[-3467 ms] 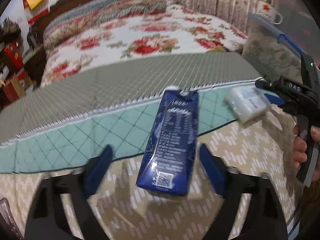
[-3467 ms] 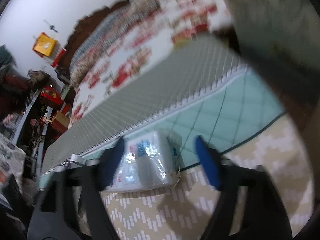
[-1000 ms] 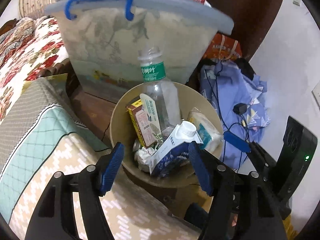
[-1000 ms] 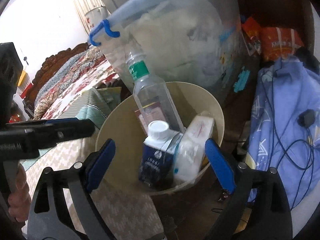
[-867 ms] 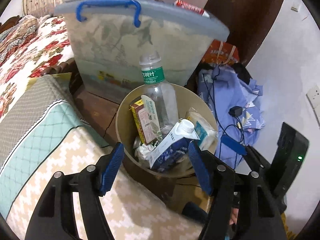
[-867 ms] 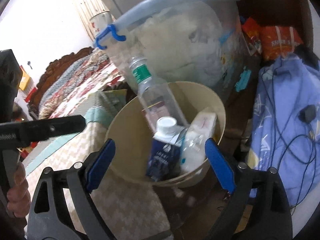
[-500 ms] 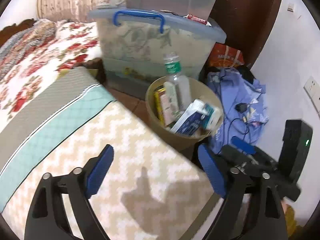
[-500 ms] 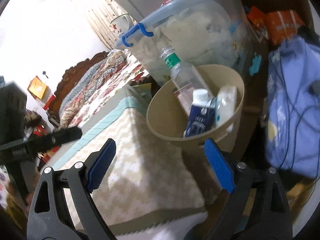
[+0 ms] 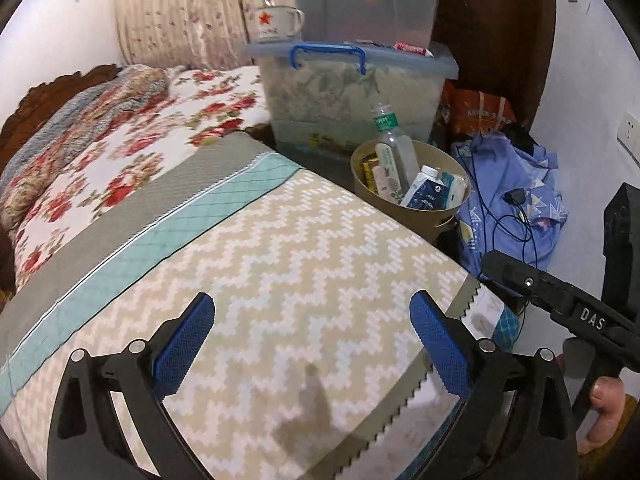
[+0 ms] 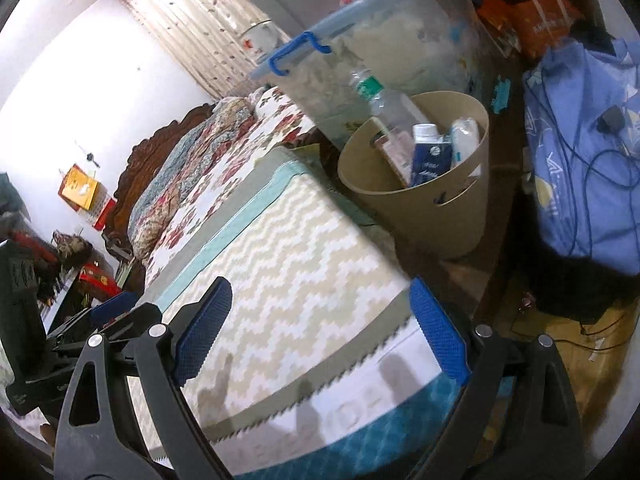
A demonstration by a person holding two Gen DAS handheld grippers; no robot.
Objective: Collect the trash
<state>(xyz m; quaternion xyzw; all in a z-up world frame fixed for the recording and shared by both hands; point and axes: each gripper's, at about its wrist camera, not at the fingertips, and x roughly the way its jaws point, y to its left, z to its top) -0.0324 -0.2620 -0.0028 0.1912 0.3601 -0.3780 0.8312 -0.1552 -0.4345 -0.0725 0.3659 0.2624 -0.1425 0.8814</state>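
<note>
A tan round trash bin (image 9: 416, 218) (image 10: 436, 204) stands on the floor past the bed's far corner. In it stand a clear plastic bottle (image 9: 390, 148) (image 10: 386, 100), a blue milk carton (image 9: 424, 192) (image 10: 430, 160), a white tissue pack (image 10: 464, 138) and small cartons. My left gripper (image 9: 312, 344) is open and empty, low over the zigzag bed cover (image 9: 280, 264). My right gripper (image 10: 320, 332) is open and empty over the bed's corner edge; its black body shows at the right of the left wrist view.
A clear storage box (image 9: 348, 96) with a blue handle stands behind the bin, with an enamel mug (image 9: 276, 22) on it. Blue clothes with cables (image 9: 516, 200) lie right of the bin. A floral quilt (image 9: 120, 128) covers the bed's far part.
Both grippers have drawn back from the bin, which now looks smaller and farther away. The carton and tissue pack that they held 3.5 s ago now lie in the bin.
</note>
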